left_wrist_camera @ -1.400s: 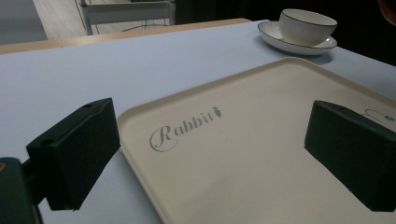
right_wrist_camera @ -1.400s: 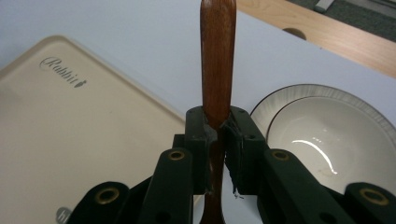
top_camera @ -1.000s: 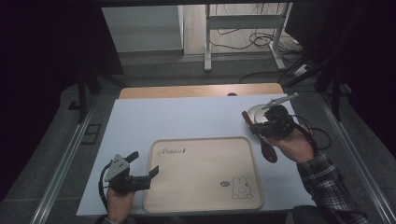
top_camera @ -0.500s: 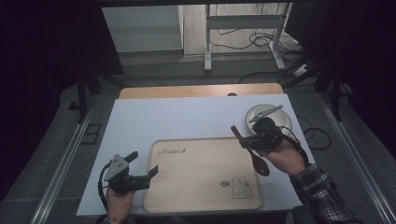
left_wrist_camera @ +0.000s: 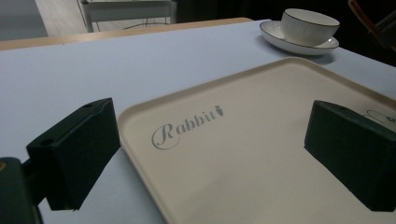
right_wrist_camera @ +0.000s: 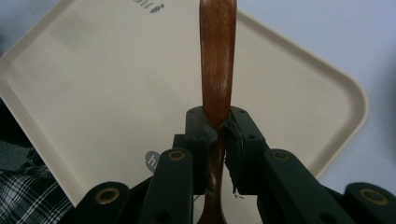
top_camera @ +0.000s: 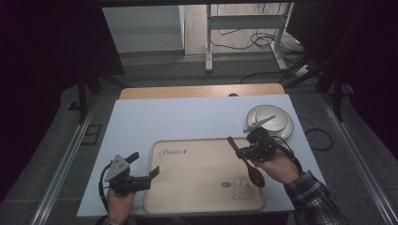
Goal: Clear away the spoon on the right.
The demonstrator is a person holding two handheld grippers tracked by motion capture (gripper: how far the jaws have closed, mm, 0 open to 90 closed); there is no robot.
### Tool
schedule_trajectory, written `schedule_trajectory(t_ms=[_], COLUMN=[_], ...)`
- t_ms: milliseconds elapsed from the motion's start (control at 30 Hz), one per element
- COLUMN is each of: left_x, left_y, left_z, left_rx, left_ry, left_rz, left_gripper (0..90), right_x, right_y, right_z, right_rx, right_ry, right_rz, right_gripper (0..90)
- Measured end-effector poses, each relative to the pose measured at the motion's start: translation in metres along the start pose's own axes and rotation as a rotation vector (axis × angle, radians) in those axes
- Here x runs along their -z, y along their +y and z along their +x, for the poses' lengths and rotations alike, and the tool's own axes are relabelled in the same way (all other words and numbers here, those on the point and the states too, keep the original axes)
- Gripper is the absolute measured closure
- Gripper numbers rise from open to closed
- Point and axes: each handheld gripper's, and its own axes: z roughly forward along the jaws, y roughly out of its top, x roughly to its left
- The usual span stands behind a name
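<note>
The right tongs [top_camera: 241, 152], right of centre in the high view, pinch a brown wooden spoon [top_camera: 248, 164] by its handle. The spoon hangs over the right part of a cream tray [top_camera: 187, 187], bowl toward the lower edge of the frame, handle pointing upper left. The left tongs [top_camera: 143, 166], at lower left, stand spread and hold nothing, straddling the tray's left rim. The tray is bare apart from its printed word and rabbit. Above it the white counter [top_camera: 178, 122] lies open. A cup on a saucer [top_camera: 270, 119] sits just above the right tongs, near the counter's right edge.
</note>
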Motion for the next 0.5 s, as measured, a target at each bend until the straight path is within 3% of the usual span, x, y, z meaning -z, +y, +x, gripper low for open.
schedule_trajectory(t_ms=[500], left_x=[0.000], left_y=[0.000], left_z=[0.000], left_rx=[-0.001], left_ry=[-0.006], left_rz=[0.001], left_gripper=[2.9], right_x=[-0.042], right_y=[-0.013], right_z=[-0.002], right_rx=[-0.080], right_ry=[-0.009], right_rz=[0.053], right_gripper=[79.5])
